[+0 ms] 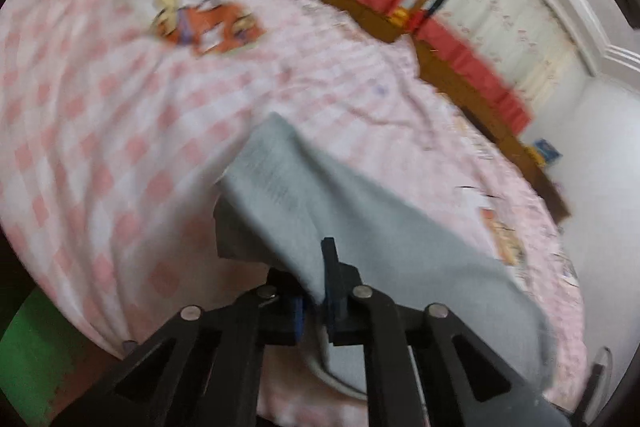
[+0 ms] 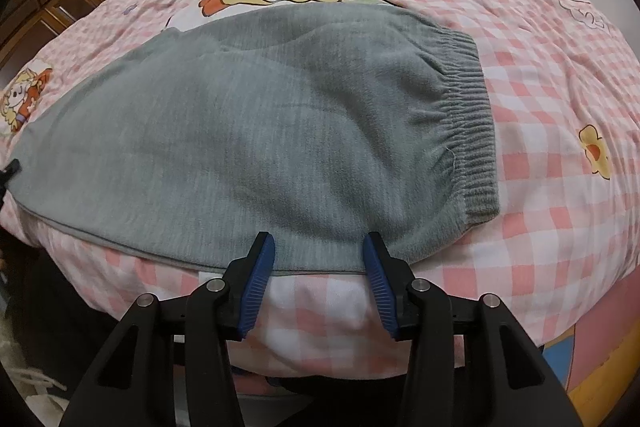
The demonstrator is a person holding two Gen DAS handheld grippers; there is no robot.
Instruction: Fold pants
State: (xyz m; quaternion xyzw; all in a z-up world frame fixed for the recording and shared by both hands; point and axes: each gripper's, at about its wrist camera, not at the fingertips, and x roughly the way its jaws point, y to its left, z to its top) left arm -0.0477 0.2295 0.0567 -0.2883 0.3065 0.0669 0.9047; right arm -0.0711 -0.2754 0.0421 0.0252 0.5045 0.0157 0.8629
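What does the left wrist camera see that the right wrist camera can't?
Only the left wrist view shows the left hand-held gripper shut on a lifted bit of the grey pants, plus the curtains.

Only the right wrist view shows the right hand-held gripper open at the pants' near edge, and the elastic waistband.

Both show the pants on the pink checked bedspread.

Pants (image 2: 248, 131): one grey pair
Grippers: two, left gripper (image 1: 316, 291) and right gripper (image 2: 318, 263)
Checked bedcover (image 2: 540, 75): one
Blue pads (image 2: 258, 291): two on the right gripper
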